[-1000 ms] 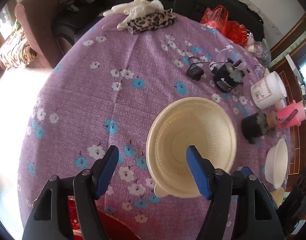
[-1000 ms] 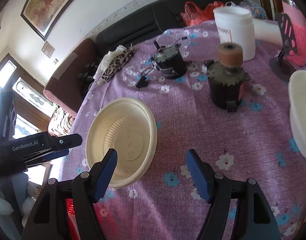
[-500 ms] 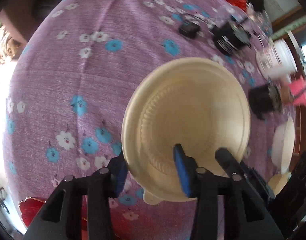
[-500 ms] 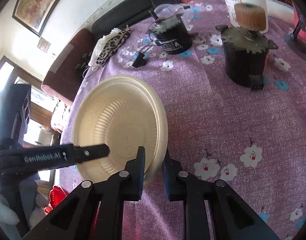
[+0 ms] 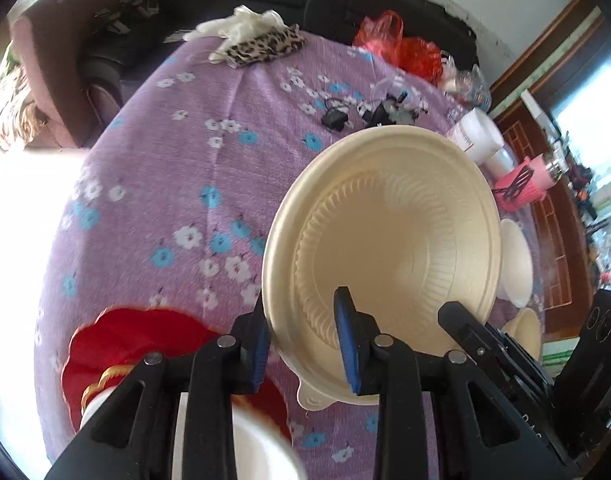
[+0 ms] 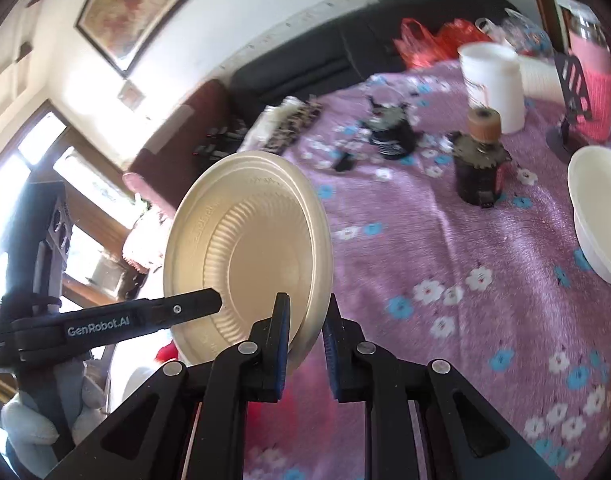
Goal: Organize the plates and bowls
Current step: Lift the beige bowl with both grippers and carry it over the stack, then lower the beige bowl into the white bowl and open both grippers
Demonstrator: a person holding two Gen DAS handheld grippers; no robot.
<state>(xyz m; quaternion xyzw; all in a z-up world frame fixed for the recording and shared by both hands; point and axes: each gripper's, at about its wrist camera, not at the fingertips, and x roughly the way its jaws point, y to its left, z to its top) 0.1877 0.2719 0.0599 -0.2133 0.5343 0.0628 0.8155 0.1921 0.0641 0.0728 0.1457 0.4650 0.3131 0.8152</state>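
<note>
Above the purple floral tablecloth (image 5: 153, 184), lifted clear and tilted: cream ribbed disposable bowl (image 5: 385, 240), held at its near rim from two sides; judged very light, thin-walled and a little flexible, likely to bend or crease under a hard squeeze, and smooth enough to slip if pinched only at the very lip; best taken on the rolled rim, where the wall is stiffest, with a pad inside and a pad outside.

Left gripper (image 5: 305, 344): jaws just closing, now narrow; one blue pad outside the rim at the left, the other inside the bowl on the ribbed wall; rim pinched between them. Right gripper (image 6: 305, 336): nearly closed, blue pads either side of the bowl's near right rim, edge clamped between them; also seen at the right of the left wrist view as a black finger against the bowl.

Near left, below the left gripper: red scalloped plate (image 5: 117, 344) with a white bowl (image 5: 249, 452) blurred on it; judged a likely stacking spot, though not certain. Far right on the cloth: another white bowl (image 6: 597, 208), a white plastic tub (image 6: 491, 80), a dark jar with a brown lid (image 6: 479, 164), a pink knitted cover (image 6: 595, 88); all well apart from the held bowl.
</note>
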